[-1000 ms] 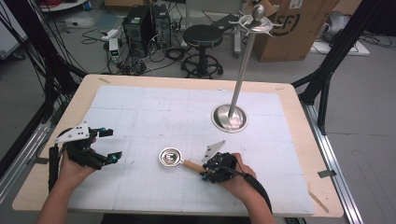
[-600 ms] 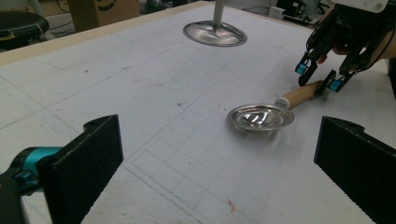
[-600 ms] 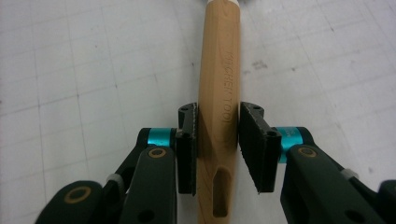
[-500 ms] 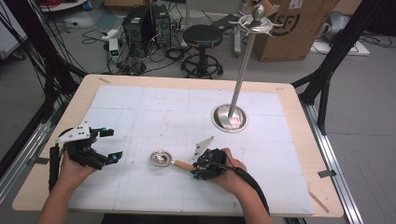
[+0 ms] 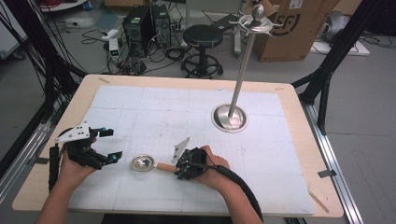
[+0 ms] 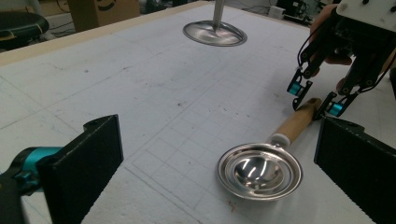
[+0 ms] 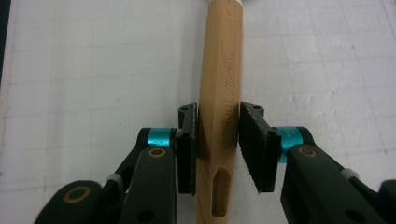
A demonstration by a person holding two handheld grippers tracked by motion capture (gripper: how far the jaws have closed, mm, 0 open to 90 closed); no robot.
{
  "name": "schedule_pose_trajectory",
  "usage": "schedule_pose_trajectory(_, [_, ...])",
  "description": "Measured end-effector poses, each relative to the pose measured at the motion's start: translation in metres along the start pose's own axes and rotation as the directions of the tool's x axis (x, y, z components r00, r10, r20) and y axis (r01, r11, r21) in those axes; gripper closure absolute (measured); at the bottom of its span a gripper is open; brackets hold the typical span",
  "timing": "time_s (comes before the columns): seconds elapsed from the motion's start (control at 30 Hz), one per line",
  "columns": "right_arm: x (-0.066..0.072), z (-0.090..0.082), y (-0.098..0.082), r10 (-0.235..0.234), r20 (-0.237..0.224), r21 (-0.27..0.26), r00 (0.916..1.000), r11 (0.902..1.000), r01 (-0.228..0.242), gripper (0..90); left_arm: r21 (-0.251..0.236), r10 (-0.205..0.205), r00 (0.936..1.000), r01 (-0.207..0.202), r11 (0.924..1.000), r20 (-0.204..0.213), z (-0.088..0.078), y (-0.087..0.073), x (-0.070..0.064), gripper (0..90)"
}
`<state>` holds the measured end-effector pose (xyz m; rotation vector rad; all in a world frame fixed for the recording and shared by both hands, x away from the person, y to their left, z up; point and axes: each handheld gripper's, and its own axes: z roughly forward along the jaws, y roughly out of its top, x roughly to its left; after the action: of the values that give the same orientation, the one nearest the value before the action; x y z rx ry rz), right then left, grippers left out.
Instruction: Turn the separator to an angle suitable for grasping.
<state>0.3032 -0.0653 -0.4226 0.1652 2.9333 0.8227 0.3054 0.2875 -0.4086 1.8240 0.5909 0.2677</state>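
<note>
A small steel ladle [image 5: 144, 163] with a wooden handle [image 5: 164, 166] lies on the white gridded mat near the front. My right gripper [image 5: 175, 169] is shut on that handle; in the right gripper view both pads [image 7: 187, 140] press the handle [image 7: 222, 88] near its slotted end. My left gripper [image 5: 112, 144] hovers open just left of the bowl, nothing between its jaws. From the left gripper view the ladle bowl [image 6: 259, 170] sits ahead between the wide-open left gripper [image 6: 217, 140], with the right gripper [image 6: 315, 100] clamped on the handle [image 6: 296, 122].
A tall steel stand rises from a round base [image 5: 229, 117] at the mat's back right, with hooks at its top [image 5: 257, 21]. The wooden table edge [image 5: 42, 196] frames the mat. A stool [image 5: 202, 39] and a cardboard box [image 5: 299, 28] stand beyond the table.
My right gripper has slid the ladle leftward across the mat, closer to the left gripper. The left gripper has stayed where it was.
</note>
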Motion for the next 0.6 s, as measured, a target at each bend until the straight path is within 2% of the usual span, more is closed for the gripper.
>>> schedule_pose_trajectory(0.1, [-0.001, 0.000, 0.000, 0.010, -0.004, 0.001, 0.9999, 1.0000, -0.010, 66.4, -0.001, 0.000, 1.0000, 0.000, 1.0000, 0.000, 0.000, 0.000, 0.001, 1.8])
schedule_pose_trajectory(0.13, [-0.001, -0.002, -0.001, 0.015, -0.008, -0.008, 0.9998, 0.9998, -0.015, 58.7, 0.002, -0.001, 1.0000, 0.001, 1.0000, 0.003, 0.000, 0.000, 0.000, 1.8])
schedule_pose_trajectory(0.23, [0.000, -0.008, -0.003, 0.027, -0.004, -0.029, 0.9996, 0.9992, -0.027, 57.2, 0.004, -0.001, 1.0000, 0.001, 1.0000, 0.003, 0.001, 0.000, 0.000, 1.8])
schedule_pose_trajectory(0.3, [0.001, -0.023, -0.007, 0.053, -0.005, -0.077, 0.9986, 0.9957, -0.053, 54.8, 0.005, 0.002, 1.0000, -0.002, 1.0000, 0.007, 0.001, 0.000, 0.000, 1.8])
schedule_pose_trajectory(0.37, [0.001, -0.028, -0.010, 0.062, 0.003, -0.089, 0.9981, 0.9941, -0.061, 52.8, 0.005, 0.002, 1.0000, -0.002, 1.0000, 0.007, 0.000, 0.000, -0.001, 1.8])
schedule_pose_trajectory(0.53, [0.004, -0.054, -0.036, 0.137, 0.041, -0.152, 0.9897, 0.9799, -0.129, 45.2, 0.007, 0.004, 0.9999, -0.004, 1.0000, 0.010, 0.001, 0.000, -0.001, 1.8])
schedule_pose_trajectory(0.6, [0.005, -0.065, -0.050, 0.172, 0.053, -0.194, 0.9837, 0.9680, -0.159, 43.4, 0.008, 0.005, 0.9999, -0.005, 1.0000, 0.014, 0.001, 0.000, -0.001, 1.8])
